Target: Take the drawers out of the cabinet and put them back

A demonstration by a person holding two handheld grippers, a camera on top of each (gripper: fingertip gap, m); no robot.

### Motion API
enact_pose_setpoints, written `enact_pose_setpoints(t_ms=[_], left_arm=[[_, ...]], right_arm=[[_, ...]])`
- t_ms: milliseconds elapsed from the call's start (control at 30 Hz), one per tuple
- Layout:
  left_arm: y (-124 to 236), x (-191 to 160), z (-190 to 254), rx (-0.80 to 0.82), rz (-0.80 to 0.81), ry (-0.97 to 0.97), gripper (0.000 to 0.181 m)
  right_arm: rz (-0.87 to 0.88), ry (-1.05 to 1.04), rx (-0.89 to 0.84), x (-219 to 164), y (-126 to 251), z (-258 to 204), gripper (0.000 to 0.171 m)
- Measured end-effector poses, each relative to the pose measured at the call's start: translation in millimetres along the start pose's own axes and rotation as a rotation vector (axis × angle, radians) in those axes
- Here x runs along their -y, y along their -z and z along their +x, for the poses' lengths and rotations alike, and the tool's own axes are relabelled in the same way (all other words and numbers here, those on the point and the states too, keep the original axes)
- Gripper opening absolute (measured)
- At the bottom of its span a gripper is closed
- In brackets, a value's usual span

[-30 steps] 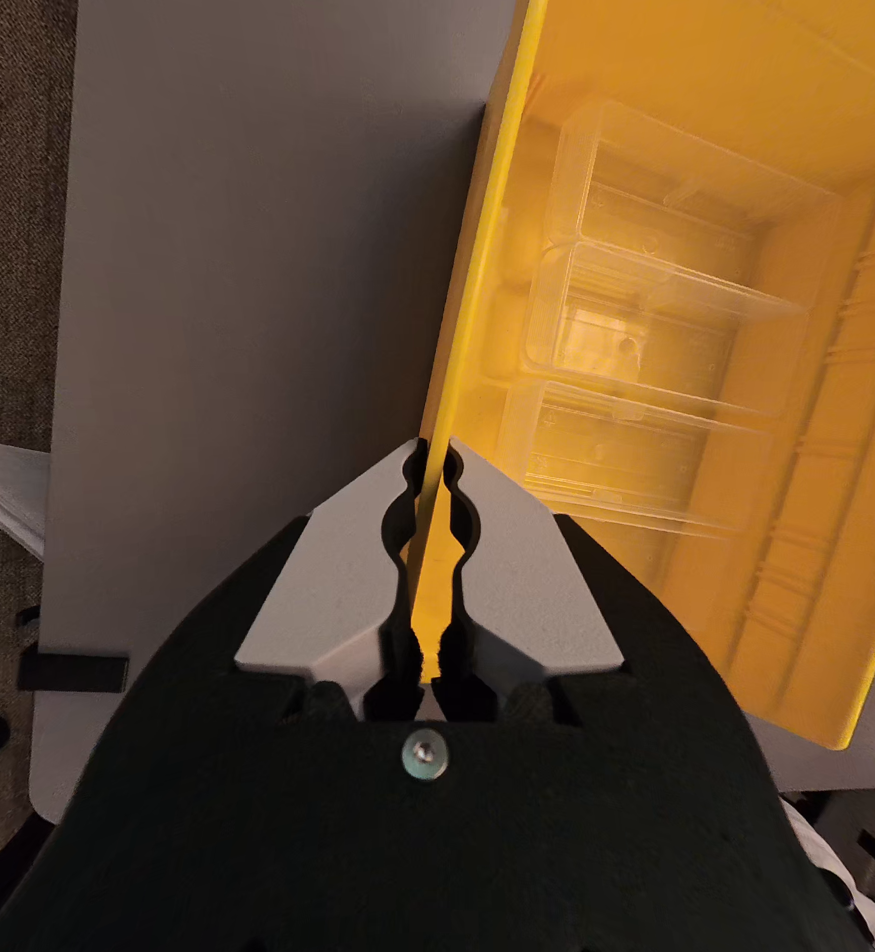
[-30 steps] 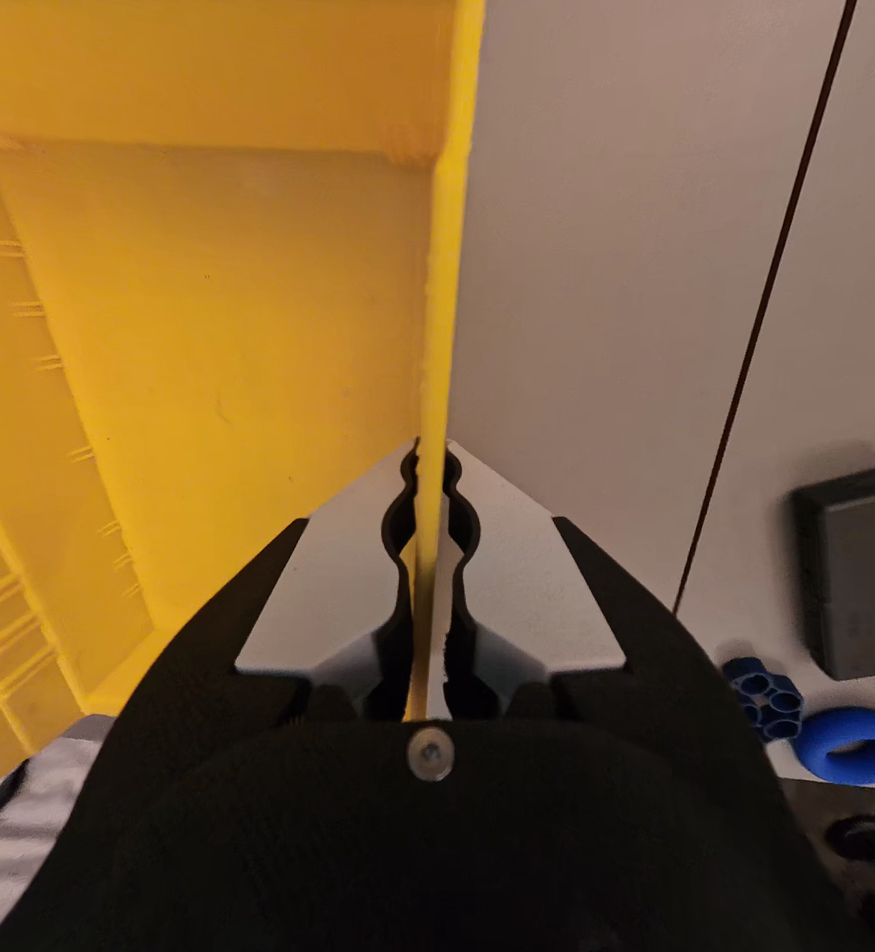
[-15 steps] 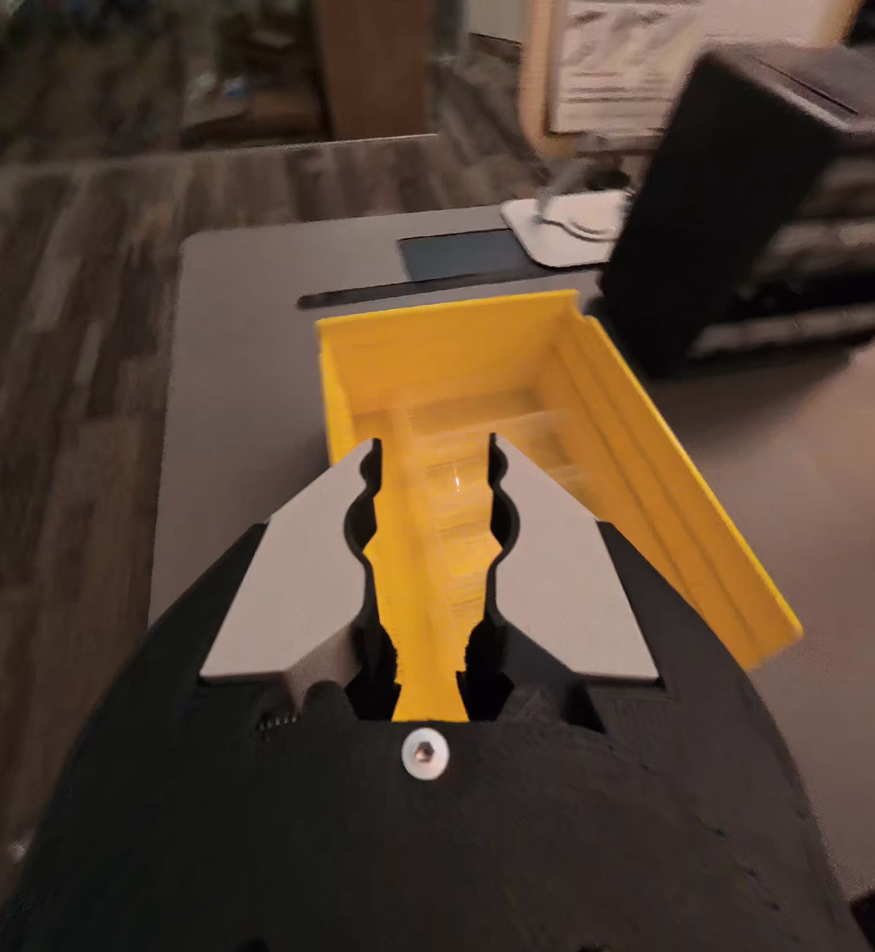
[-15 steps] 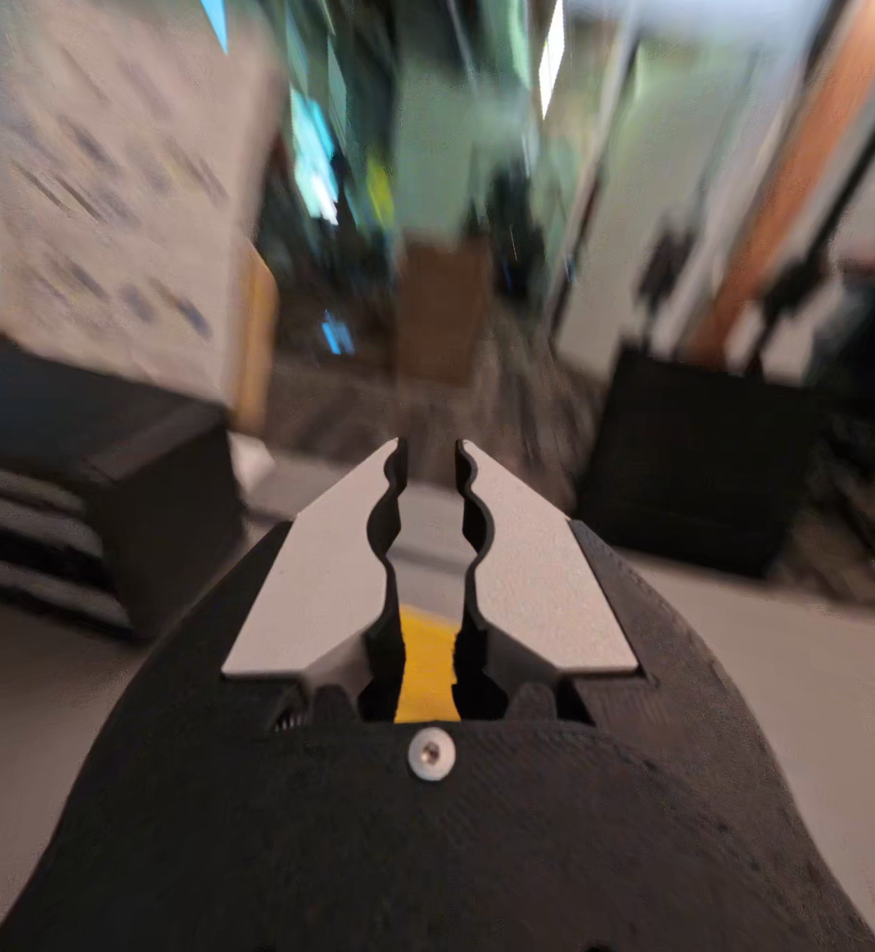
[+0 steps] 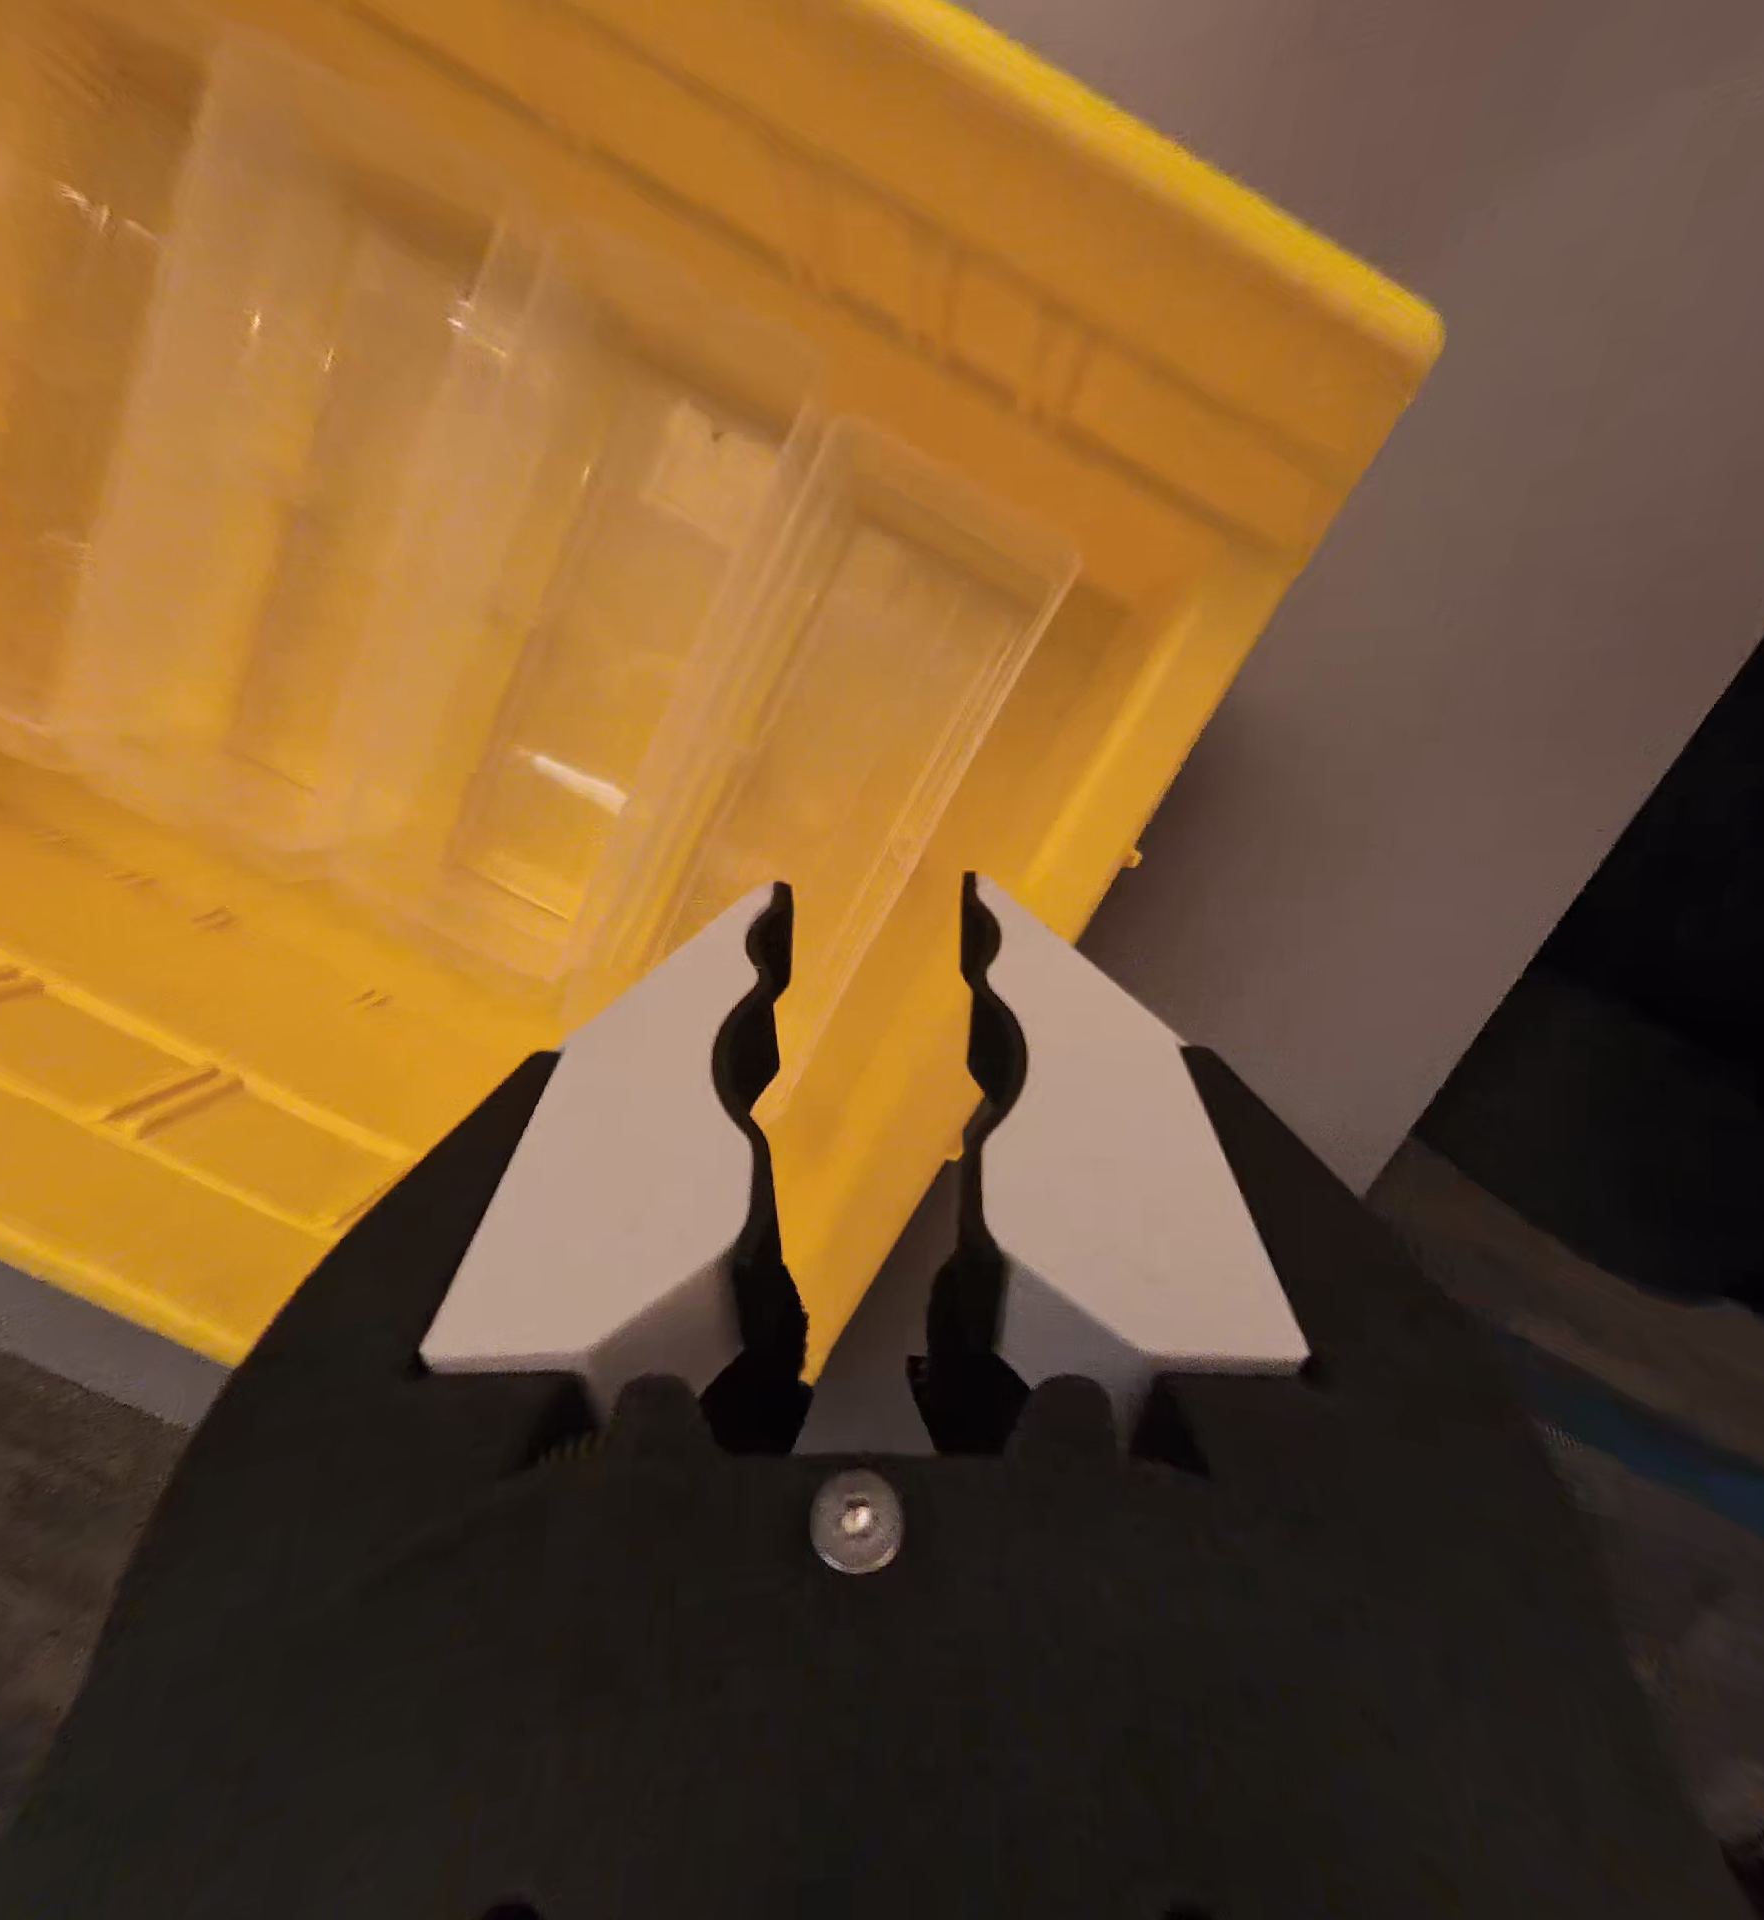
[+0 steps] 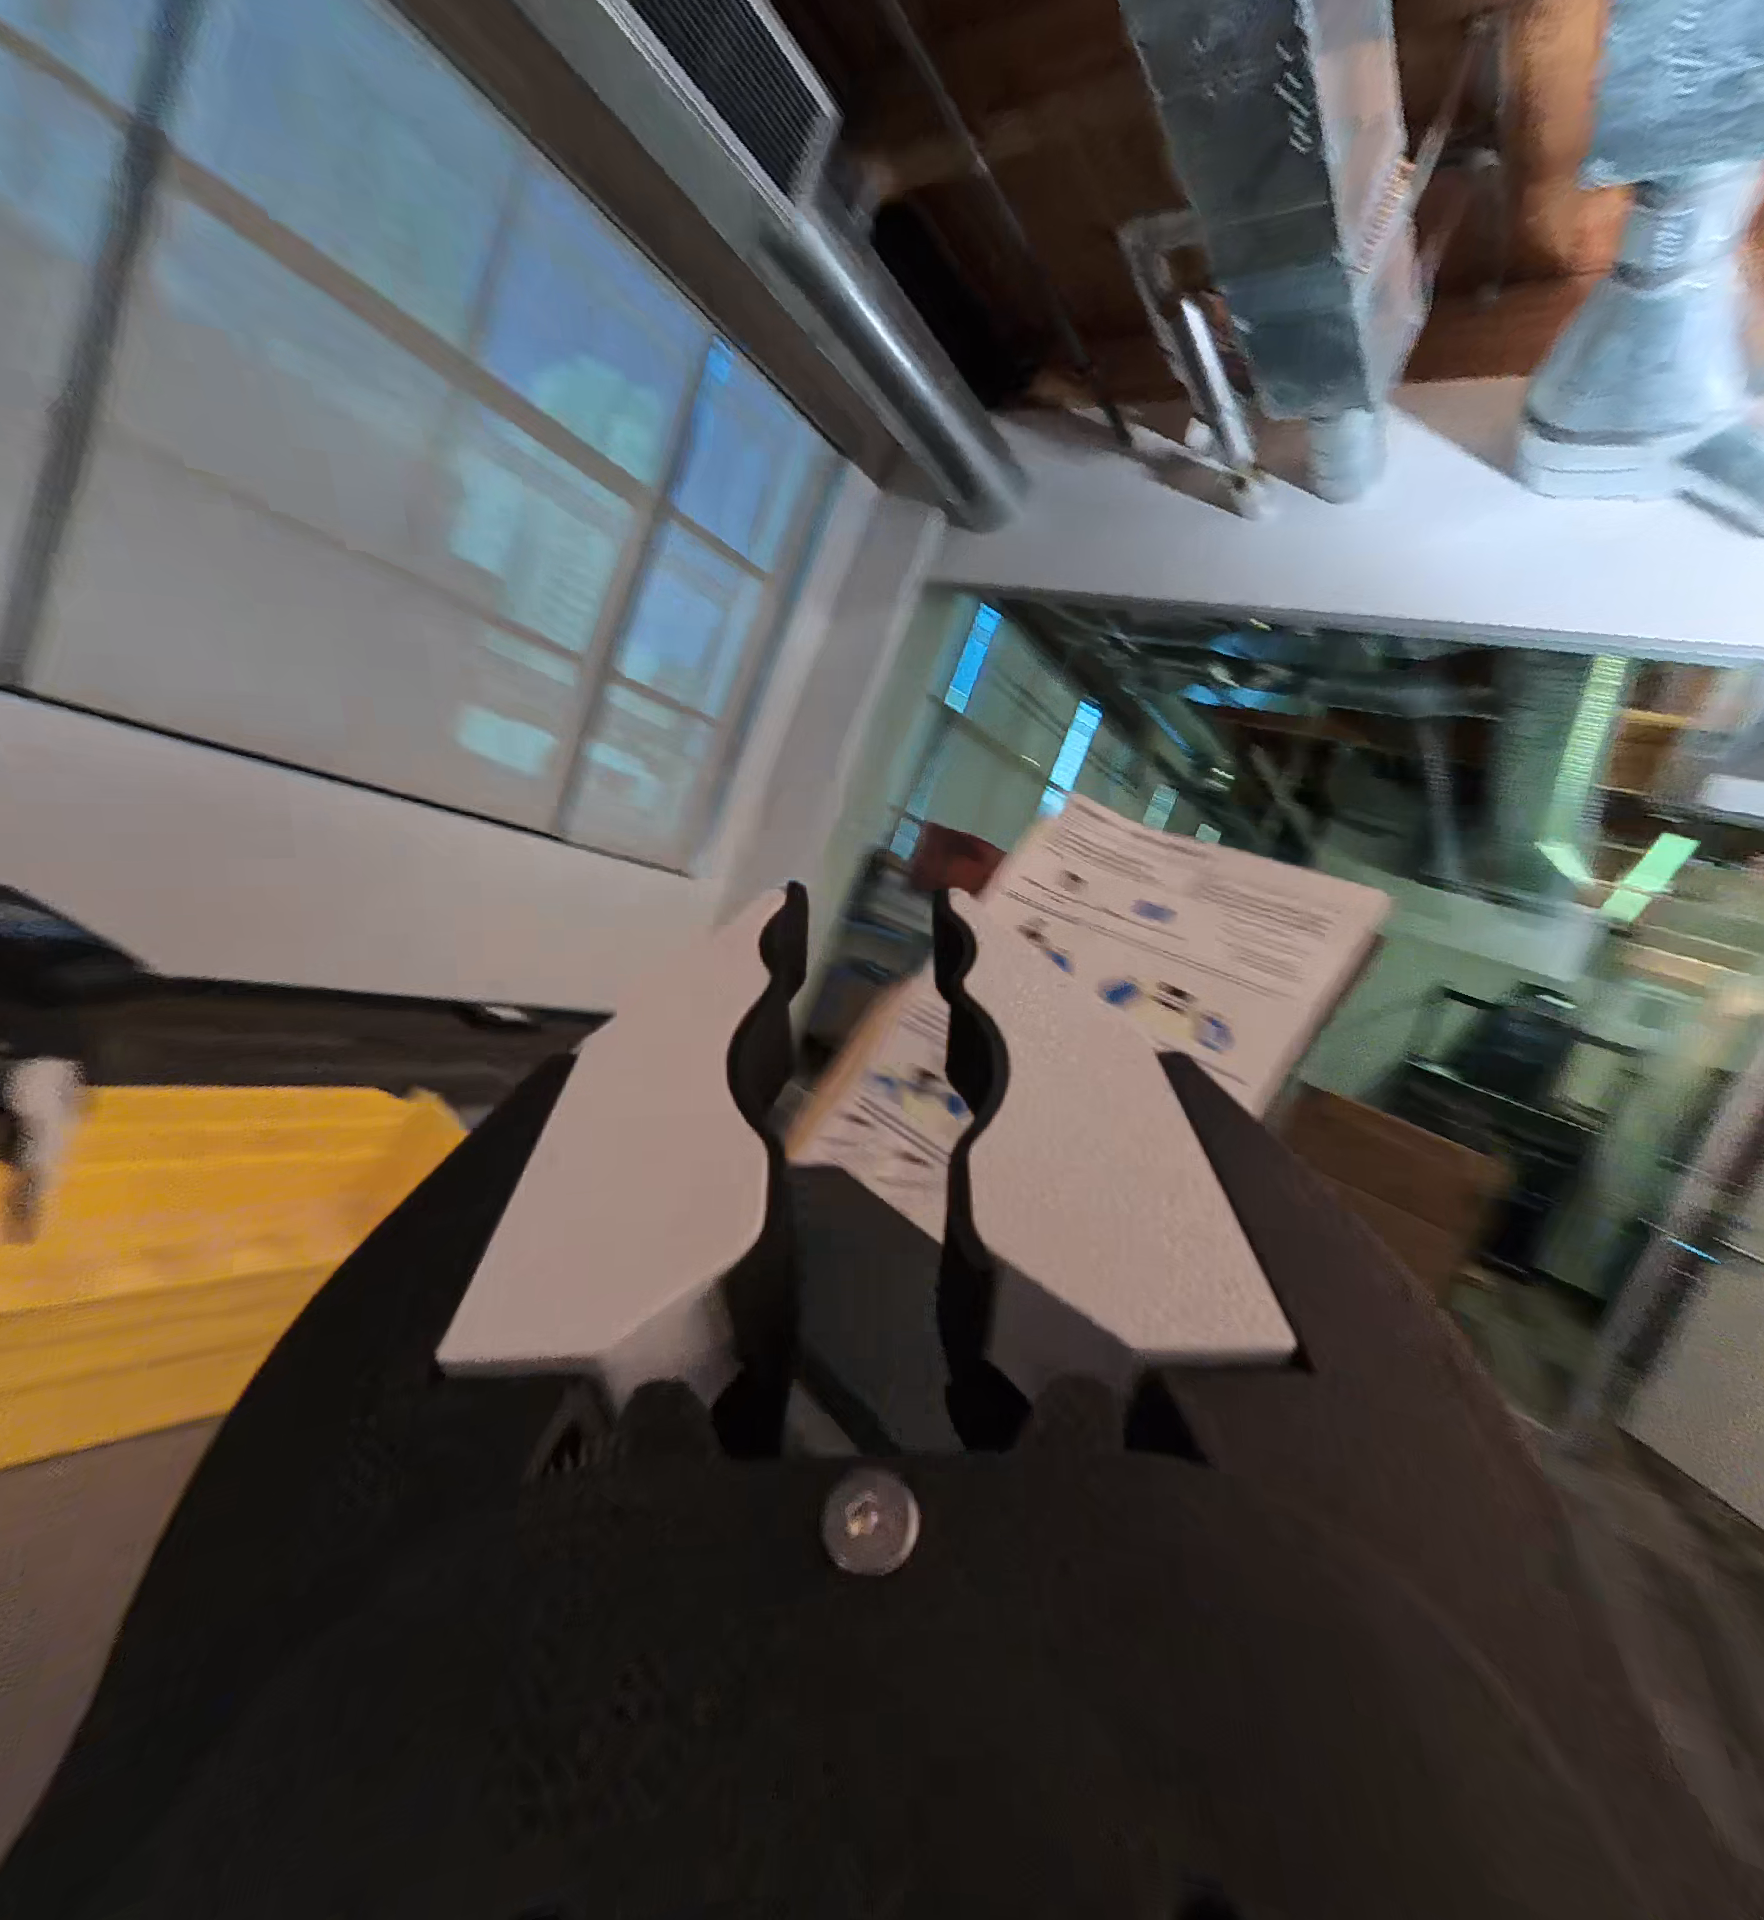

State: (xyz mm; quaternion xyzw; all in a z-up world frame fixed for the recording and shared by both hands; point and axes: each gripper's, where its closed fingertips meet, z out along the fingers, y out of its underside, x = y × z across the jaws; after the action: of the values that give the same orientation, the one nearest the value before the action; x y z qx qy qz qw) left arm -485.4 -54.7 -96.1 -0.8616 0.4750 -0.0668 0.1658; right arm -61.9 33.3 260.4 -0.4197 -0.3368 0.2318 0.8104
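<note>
The yellow cabinet [image 5: 961,312] lies open side up on a grey table [image 5: 1584,520], with grey carpet [image 5: 26,1507] past the table's near edge and clear drawers [image 5: 545,582] lying inside it. The left gripper [image 5: 870,904] hangs over the cabinet's near corner, jaws apart and gripping nothing. Beside the cabinet [image 6: 130,1299], the right gripper [image 6: 862,909] tilts up toward windows [image 6: 338,468] and ceiling ducts [image 6: 1273,187], jaws apart and empty, a printed board [image 6: 1221,935] beyond.

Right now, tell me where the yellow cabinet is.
In the left wrist view, the yellow cabinet lies on the grey table, directly ahead of the open left gripper.
</note>
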Motion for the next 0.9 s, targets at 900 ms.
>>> enact_pose_setpoints(t_ms=[900], left_arm=[[91,106,48,0.377,0.076,0.267,0.000]], right_arm=[[-0.684,-0.299,0.280,-275,-67,72,0.007]])
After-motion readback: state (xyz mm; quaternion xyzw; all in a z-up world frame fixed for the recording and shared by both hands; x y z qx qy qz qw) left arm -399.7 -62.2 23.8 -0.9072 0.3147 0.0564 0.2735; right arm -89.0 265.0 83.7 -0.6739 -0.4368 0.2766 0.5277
